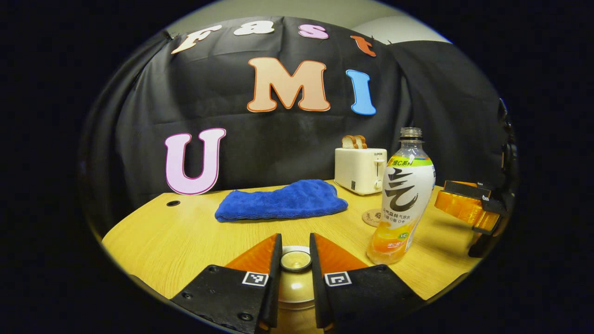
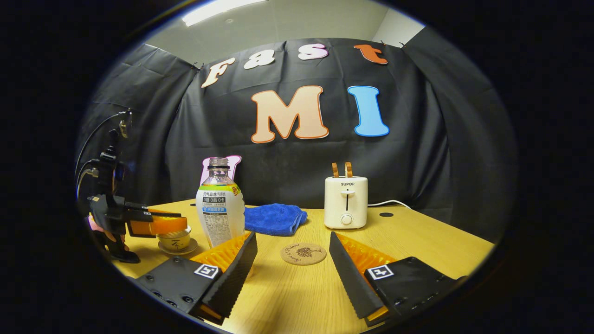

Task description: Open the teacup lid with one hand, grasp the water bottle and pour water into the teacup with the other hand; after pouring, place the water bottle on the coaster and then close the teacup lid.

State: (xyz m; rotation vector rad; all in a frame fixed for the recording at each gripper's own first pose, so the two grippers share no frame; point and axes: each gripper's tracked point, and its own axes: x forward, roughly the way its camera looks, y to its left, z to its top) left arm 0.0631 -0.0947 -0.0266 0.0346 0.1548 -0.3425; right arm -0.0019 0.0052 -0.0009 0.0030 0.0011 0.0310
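Wooden table (image 2: 417, 250): left gripper (image 1: 295, 253) straddles teacup lid (image 1: 295, 260); right gripper (image 2: 292, 253) wide.

Black cloth wall (image 2: 287, 176) behind a wooden table (image 2: 417, 241), ceiling light (image 2: 218, 10) overhead.

A folded blue towel (image 1: 283, 200) lies on the wooden worktop (image 1: 176, 236) near the back wall. Beside it stands a cream toaster (image 2: 346, 202) with two bread slices (image 2: 341, 169) upright in its slots, its white cord (image 2: 389, 203) trailing behind.
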